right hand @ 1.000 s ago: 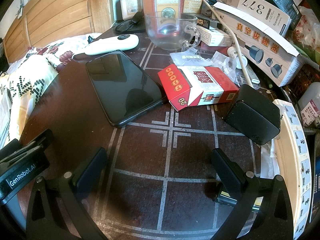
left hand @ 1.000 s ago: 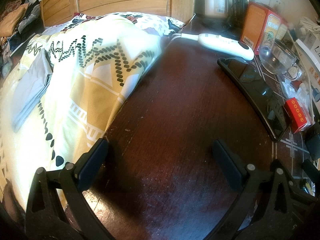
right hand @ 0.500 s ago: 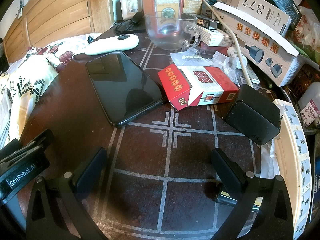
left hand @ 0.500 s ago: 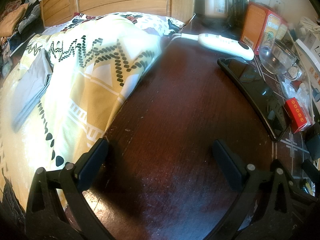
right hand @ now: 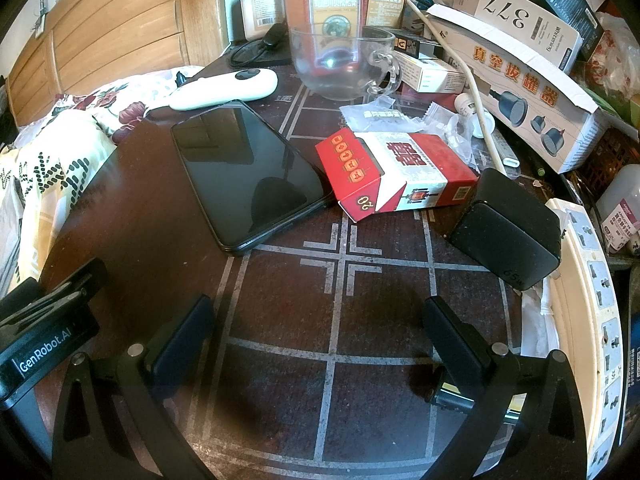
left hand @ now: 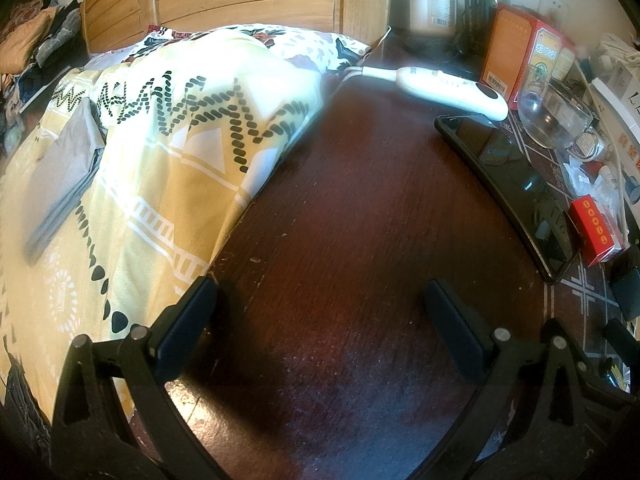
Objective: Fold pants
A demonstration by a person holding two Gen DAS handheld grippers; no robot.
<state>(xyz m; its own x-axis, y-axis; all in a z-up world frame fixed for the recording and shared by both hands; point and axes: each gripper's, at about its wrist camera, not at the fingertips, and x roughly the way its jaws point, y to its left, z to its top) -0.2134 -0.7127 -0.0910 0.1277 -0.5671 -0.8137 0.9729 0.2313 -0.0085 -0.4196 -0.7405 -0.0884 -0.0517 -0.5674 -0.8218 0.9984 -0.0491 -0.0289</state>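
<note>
Grey pants [left hand: 66, 172] lie folded flat on the patterned yellow bedspread [left hand: 160, 184] at the far left of the left wrist view. My left gripper [left hand: 320, 316] is open and empty, resting low over the dark wooden table [left hand: 360, 220] beside the bed, well away from the pants. My right gripper [right hand: 320, 336] is open and empty over the table's tiled part [right hand: 332, 280]. The pants do not show in the right wrist view.
On the table lie a black phone [right hand: 248, 172], a white remote [right hand: 224, 90], a red-and-white carton [right hand: 396, 172], a glass cup [right hand: 340, 64], a black block [right hand: 508, 228], boxes [right hand: 520, 64] and a power strip [right hand: 588, 320]. A wooden headboard [left hand: 240, 4] stands behind the bed.
</note>
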